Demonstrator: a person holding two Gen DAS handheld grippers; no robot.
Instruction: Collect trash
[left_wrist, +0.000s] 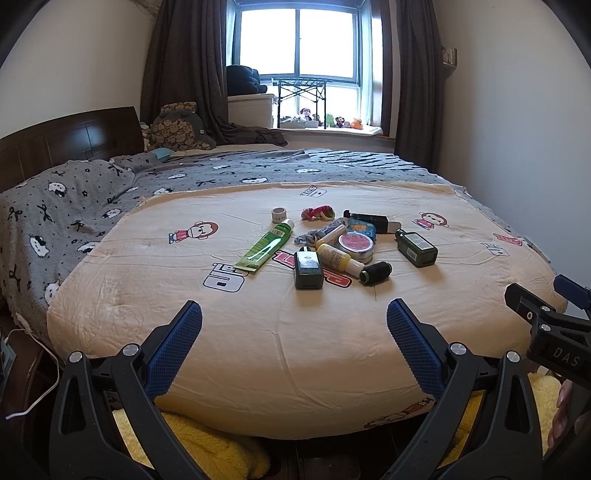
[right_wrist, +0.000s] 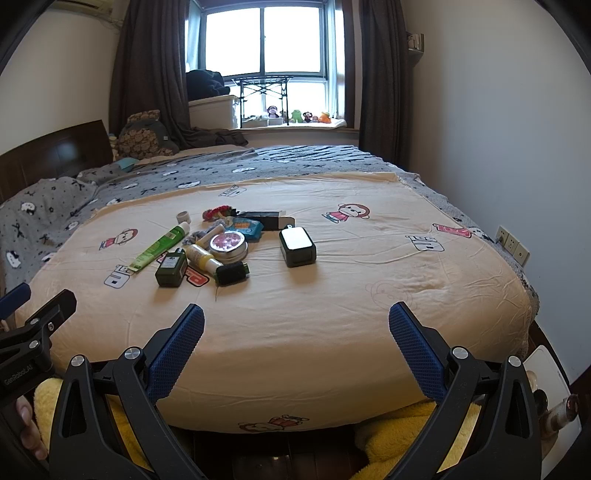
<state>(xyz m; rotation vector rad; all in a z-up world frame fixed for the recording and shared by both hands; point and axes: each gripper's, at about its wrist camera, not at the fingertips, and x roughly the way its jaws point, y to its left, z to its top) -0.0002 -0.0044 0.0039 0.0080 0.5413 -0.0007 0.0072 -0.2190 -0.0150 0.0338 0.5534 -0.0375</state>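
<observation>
Left gripper (left_wrist: 294, 317): jaws spread wide, nothing between them, held over the near edge of the bed (left_wrist: 258, 369). Right gripper (right_wrist: 296, 319): jaws likewise wide apart and empty, at the same near edge, beside the left one.

Trash: a cluster lying on the cream sheet, well ahead of both grippers, untouched.
- Green tube (left_wrist: 266, 246), flat, at the cluster's left.
- Dark green bottle (left_wrist: 308, 270), nearest the left gripper, lying just beside the tube.
- Yellow bottle (left_wrist: 338, 259), on its side, touching the dark one.
- Round pink tin (left_wrist: 356, 244), behind the yellow bottle.
- Black spool (left_wrist: 375, 273), at the near right of the cluster.
- Second green bottle (right_wrist: 297, 246), set apart to the right, almost straight ahead of the right gripper.
- Tape roll (left_wrist: 279, 214), at the far left.
- Black box (left_wrist: 369, 220), at the back.
</observation>
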